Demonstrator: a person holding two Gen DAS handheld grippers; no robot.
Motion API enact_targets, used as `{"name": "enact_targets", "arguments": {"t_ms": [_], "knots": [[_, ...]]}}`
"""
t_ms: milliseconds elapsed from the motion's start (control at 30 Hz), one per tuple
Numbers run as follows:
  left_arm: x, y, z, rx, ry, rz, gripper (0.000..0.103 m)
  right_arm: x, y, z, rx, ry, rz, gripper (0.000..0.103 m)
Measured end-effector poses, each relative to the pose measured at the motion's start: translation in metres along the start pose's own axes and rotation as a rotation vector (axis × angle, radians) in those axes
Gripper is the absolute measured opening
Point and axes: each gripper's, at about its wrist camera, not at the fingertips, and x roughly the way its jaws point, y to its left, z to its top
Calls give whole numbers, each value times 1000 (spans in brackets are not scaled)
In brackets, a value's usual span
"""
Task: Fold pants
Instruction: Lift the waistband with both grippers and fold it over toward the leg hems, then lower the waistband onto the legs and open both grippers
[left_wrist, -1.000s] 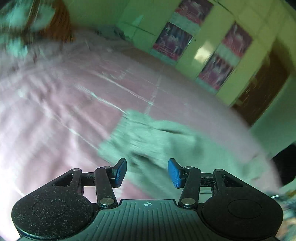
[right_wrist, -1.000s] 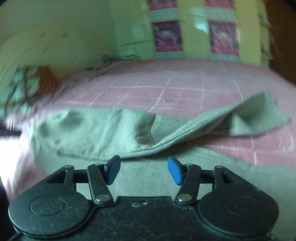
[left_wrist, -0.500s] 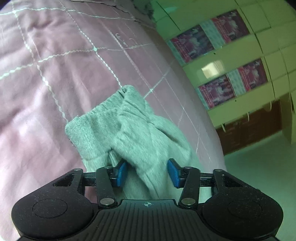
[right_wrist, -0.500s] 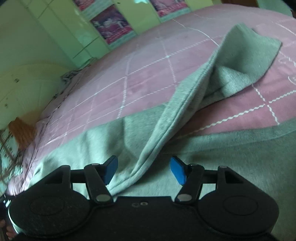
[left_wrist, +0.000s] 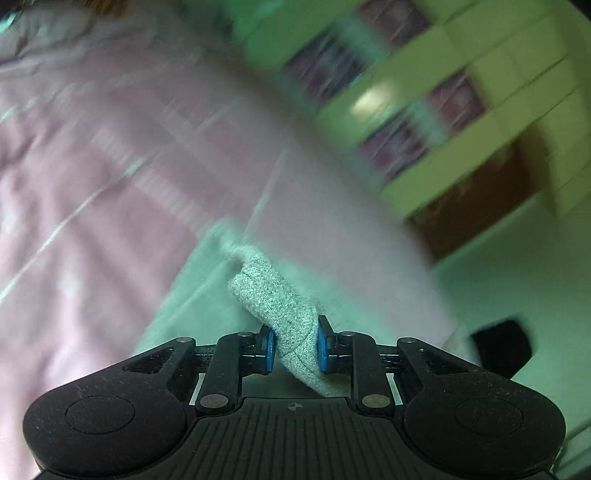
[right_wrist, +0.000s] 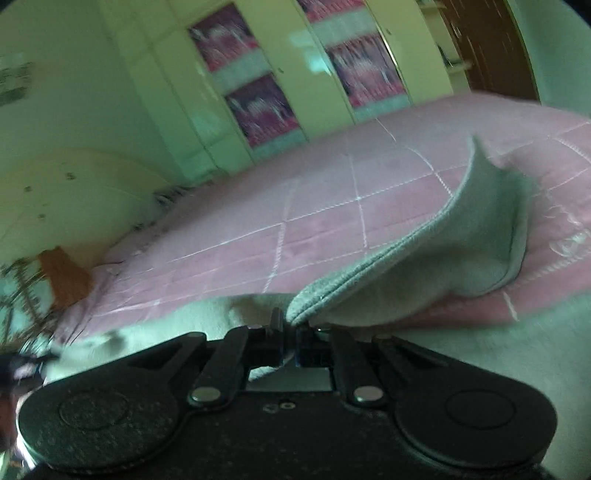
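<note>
Left gripper (left_wrist: 293, 349) is closing, its blue pads already pinching a thick bunched roll of the grey pants (left_wrist: 275, 299) (looks like the waistband or a cuff, hard to tell which). Right gripper (right_wrist: 290, 341) is pressed together on a hemmed edge of the same pants (right_wrist: 424, 266), with only a thin layer between the pads. Pants lie on a pink quilted bedspread (right_wrist: 314, 206); from the right wrist view one flap rises off the bed and drapes back toward the far right, while the rest spreads flat just below the gripper. Left wrist view is heavily motion-blurred, so the layout beyond the pinch is unclear. Progress: early, by the look of it. Both grasps are made, no finished fold is visible. Left to do: carry the held edges over, lay them down, smooth, likely fold again.
</note>
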Motion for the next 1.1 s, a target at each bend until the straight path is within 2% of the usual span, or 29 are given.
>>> {"name": "enact_targets", "arguments": {"t_ms": [33,67,133,233,367,433,533,633,700,733,767,800,833,900,933,967,1033,1067,1100], "knots": [[11,2,-2,28,64,70,22,-6,3,-20,-19,21,3,7],[20,3,-6,54,99,99,22,-1,5,-36,-48,77,-17,8],[20,-1,-6,48,79,107,22,24,-1,-71,-47,230,-85,8],[17,-15,-10,104,72,148,22,26,-9,-81,65,203,-84,9],[1,-18,-7,114,36,119,22,20,1,-78,18,200,-78,8],[-6,-26,-12,148,28,111,22,13,2,-71,40,178,-56,8],[-8,-17,-28,221,79,202,22,-3,2,-76,40,150,-57,7],[-10,-17,-31,175,41,216,24,24,-12,-82,44,258,-103,7],[-21,-27,-36,170,9,229,25,21,-12,-78,56,236,-103,20],[-28,-30,-41,164,-7,240,26,16,-10,-75,53,215,-118,36],[-36,-34,-45,160,-34,257,31,8,-7,-71,35,183,-146,55],[-45,-41,-50,160,-68,286,42,-6,-4,-67,11,136,-168,63],[-50,-47,-54,167,-98,297,47,-12,-2,-64,-2,96,-169,68],[-47,-57,-58,180,-110,305,57,-16,5,-51,-43,47,-181,67],[-39,-62,-61,196,-90,326,58,-13,4,-46,-66,47,-189,67],[-28,-68,-64,222,-56,381,61,-7,6,-40,-90,57,-200,67],[-1,-69,-73,269,22,483,66,27,9,-24,-148,124,-271,69],[8,-64,-78,262,38,488,73,47,11,-20,-189,179,-316,75],[12,-58,-85,255,9,467,79,64,10,-18,-218,236,-349,76]]}}
